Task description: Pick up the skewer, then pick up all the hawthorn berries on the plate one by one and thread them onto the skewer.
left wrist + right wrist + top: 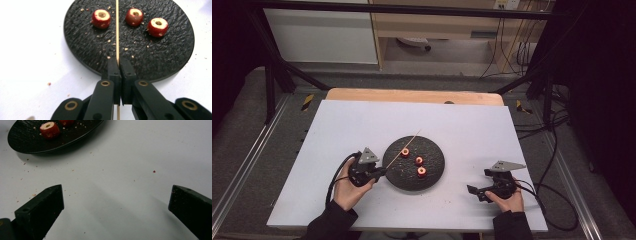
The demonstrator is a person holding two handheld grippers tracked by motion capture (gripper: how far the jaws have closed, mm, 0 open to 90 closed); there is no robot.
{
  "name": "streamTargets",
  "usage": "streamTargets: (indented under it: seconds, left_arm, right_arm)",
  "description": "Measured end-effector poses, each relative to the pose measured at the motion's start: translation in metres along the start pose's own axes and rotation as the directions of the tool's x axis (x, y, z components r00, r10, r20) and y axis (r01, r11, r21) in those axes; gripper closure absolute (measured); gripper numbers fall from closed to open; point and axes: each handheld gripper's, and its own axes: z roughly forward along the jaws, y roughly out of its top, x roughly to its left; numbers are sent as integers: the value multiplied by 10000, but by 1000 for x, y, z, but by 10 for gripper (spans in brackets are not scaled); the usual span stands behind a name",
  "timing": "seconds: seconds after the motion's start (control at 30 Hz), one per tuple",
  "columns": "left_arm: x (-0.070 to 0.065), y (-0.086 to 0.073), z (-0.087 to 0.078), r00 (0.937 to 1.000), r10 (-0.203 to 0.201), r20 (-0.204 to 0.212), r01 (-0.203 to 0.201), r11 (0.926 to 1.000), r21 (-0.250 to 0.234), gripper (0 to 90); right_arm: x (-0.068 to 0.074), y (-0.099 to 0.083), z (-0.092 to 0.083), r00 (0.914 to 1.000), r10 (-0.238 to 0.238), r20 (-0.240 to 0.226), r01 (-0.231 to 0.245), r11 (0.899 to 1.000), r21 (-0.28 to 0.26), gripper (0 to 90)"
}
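The left gripper (119, 65) pinches a wooden skewer (117, 30) over the black plate (82, 50); next, line its tip with 1 of 3 cored red fruits (101, 18). The right gripper (116, 202) rests wide, empty.

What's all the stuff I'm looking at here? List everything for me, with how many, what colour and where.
fruit pieces: three, red with pale cored tops, on the plate.
plate: one, black and round, middle of the table.
skewer: one, thin pale wood, clamped between the left gripper's jaws and reaching out over the plate.
crumbs: many, reddish-brown, scattered on the plate and the table.
table: one, white top with a wooden far edge.
frame bars: black, around the table.
left gripper: black, shut on the skewer, at the plate's near-left edge.
right gripper: black, jaws wide open over bare table, to the right of the plate.
hands: two, in dark sleeves, each holding a gripper.
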Motion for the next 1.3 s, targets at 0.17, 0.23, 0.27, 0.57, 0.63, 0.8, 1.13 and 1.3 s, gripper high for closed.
streamTargets:
  seconds: [0.17, 0.23, 0.27, 0.57, 0.63, 0.8, 1.13, 1.3]
  left_arm:
    - [6, -13, -8, 9997, -244, -38, 243, 9993, -293, 885]
    - [7, -17, -11, 9994, -337, -45, 335, 9986, -412, 885]
    - [8, -20, -12, 9993, -371, -27, 370, 9983, -457, 885]
    - [12, -37, -20, 9976, -667, -175, 646, 9928, -1011, 885]
    - [13, -40, -22, 9974, -695, -179, 672, 9920, -1067, 885]
    - [13, -45, -23, 9973, -718, -178, 693, 9910, -1143, 885]
    - [17, -53, -25, 9972, -742, -134, 719, 9892, -1274, 885]
    - [18, -57, -26, 9970, -769, -101, 749, 9886, -1306, 885]
  right_arm:
    - [3, 3, 1, 10000, -49, 73, 48, 10000, 63, 5]
    - [5, 5, 1, 10000, 13, 46, -14, 10000, 63, 5]
    - [5, 6, 1, 10000, -29, 53, 29, 10000, 59, 5]
    - [13, 15, 6, 9998, -152, 89, 150, 9996, 225, 5]
    - [16, 18, 9, 9997, -184, 176, 178, 9993, 321, 5]
    - [22, 26, 14, 9992, -360, 194, 351, 9983, 466, 5]
    - [38, 46, 21, 9976, -654, 210, 637, 9954, 715, 5]
    - [48, 63, 24, 9968, -785, 124, 771, 9929, 906, 6]
